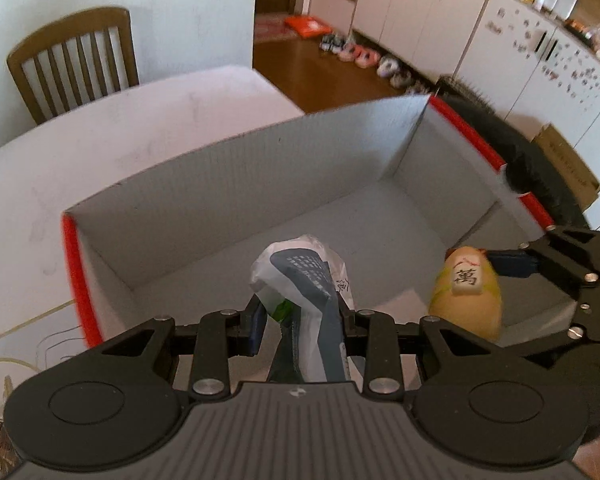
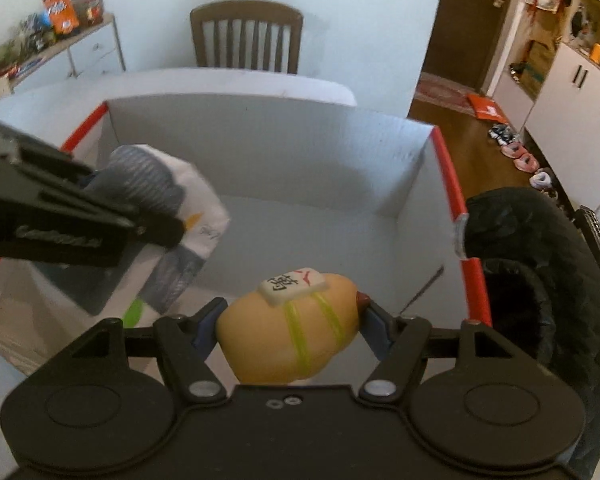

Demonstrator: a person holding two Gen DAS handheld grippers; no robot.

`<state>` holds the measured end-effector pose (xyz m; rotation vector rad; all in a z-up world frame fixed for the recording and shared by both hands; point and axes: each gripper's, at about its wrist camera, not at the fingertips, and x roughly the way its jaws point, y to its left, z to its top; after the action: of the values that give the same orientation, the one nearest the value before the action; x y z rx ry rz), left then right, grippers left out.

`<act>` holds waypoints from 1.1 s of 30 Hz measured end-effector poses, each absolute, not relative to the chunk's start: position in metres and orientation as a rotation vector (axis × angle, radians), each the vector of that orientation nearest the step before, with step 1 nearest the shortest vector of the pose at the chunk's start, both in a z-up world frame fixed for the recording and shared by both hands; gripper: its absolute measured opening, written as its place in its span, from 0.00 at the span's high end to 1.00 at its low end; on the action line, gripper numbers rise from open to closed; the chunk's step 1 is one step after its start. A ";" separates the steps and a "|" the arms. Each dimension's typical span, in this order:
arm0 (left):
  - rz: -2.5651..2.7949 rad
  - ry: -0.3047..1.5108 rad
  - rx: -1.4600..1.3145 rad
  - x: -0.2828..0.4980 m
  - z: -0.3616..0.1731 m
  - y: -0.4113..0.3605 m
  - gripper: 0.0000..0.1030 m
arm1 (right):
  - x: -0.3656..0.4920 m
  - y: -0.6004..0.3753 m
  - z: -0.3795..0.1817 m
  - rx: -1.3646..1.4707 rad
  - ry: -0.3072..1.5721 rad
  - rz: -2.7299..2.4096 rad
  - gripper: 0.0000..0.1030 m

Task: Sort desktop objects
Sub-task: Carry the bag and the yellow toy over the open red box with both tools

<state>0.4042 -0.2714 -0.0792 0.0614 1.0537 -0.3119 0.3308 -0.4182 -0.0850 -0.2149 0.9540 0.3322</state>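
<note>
A white cardboard box (image 1: 228, 184) with red edges stands open on the white table; it also shows in the right wrist view (image 2: 260, 148). My left gripper (image 1: 302, 322) is shut on a clear plastic bag of grey socks (image 1: 300, 276) and holds it over the box's near side; the bag also shows in the right wrist view (image 2: 172, 196). My right gripper (image 2: 290, 322) is shut on a yellow squishy toy (image 2: 288, 324) with a mahjong tile on top, held above the box floor; the toy also shows at the right of the left wrist view (image 1: 466, 292).
A wooden chair (image 2: 246, 36) stands behind the white table (image 1: 100, 136). A black padded jacket (image 2: 540, 280) lies against the box's right side. Thin cables (image 1: 20, 344) lie left of the box. Cabinets and shoes (image 1: 364, 56) line the floor at the right.
</note>
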 end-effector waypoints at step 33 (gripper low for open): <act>-0.375 1.048 0.084 0.374 -0.049 -0.257 0.39 | 0.325 -0.422 -0.071 -0.202 1.007 0.392 0.16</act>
<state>0.3744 -0.2566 -0.0485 0.0839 1.0477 -0.3747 0.3245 -0.4224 -0.0705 -0.2015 1.0069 0.3919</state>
